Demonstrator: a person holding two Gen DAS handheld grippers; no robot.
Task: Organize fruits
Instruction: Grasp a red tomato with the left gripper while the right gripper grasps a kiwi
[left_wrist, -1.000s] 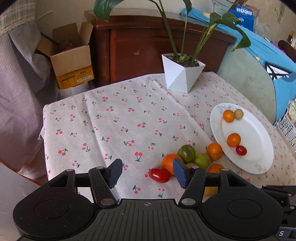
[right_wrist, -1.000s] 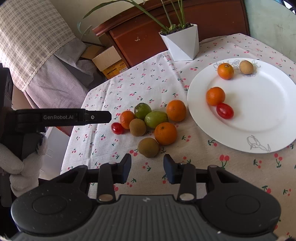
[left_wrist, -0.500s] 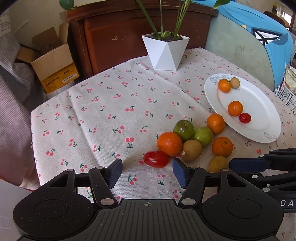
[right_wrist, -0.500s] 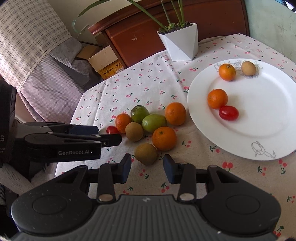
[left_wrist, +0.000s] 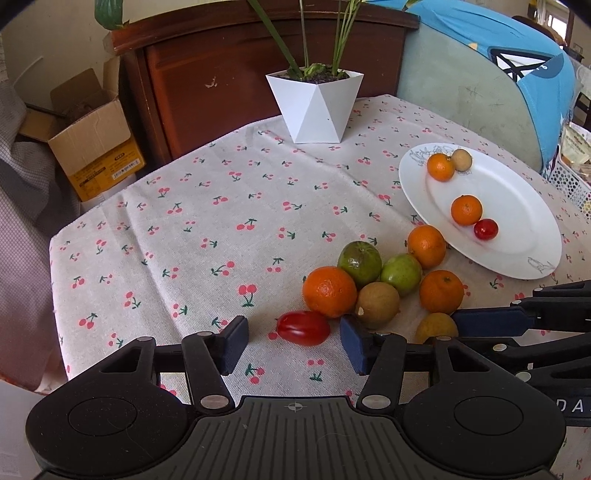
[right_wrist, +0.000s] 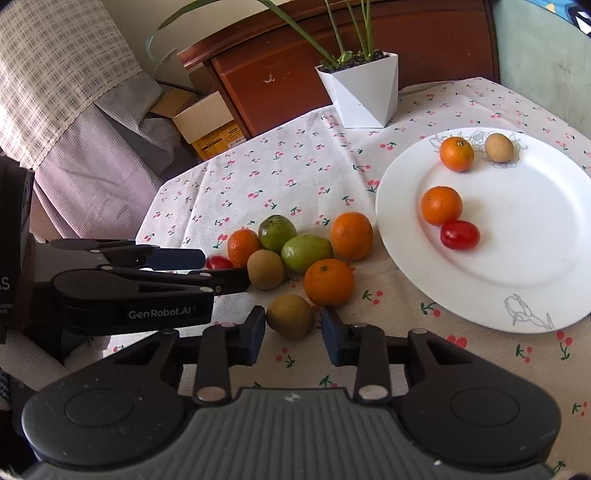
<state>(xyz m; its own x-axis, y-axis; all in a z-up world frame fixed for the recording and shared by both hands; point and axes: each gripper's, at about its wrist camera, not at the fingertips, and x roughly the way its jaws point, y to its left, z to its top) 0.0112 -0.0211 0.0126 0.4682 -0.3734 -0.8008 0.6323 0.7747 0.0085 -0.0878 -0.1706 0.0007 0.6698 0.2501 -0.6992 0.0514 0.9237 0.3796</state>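
A pile of loose fruit lies on the cherry-print tablecloth: oranges, two green fruits, brown fruits and a red tomato (left_wrist: 303, 328). My left gripper (left_wrist: 293, 345) is open with the tomato between its fingertips. My right gripper (right_wrist: 293, 334) is open with a brown fruit (right_wrist: 290, 316) between its fingertips. The white plate (right_wrist: 524, 266) at the right holds two oranges, a brown fruit and a red tomato (right_wrist: 460, 235). The left gripper also shows in the right wrist view (right_wrist: 221, 267), the right one in the left wrist view (left_wrist: 461, 323).
A white faceted plant pot (left_wrist: 316, 107) stands at the table's far side before a dark wooden cabinet (left_wrist: 240, 70). A cardboard box (left_wrist: 96, 147) sits on the floor at the left. A blue-covered chair (left_wrist: 491, 85) is at the far right.
Both grippers have moved forward and down to the fruit pile. The tomato now sits between the left fingertips and the brown fruit between the right ones. Both jaws stay open.
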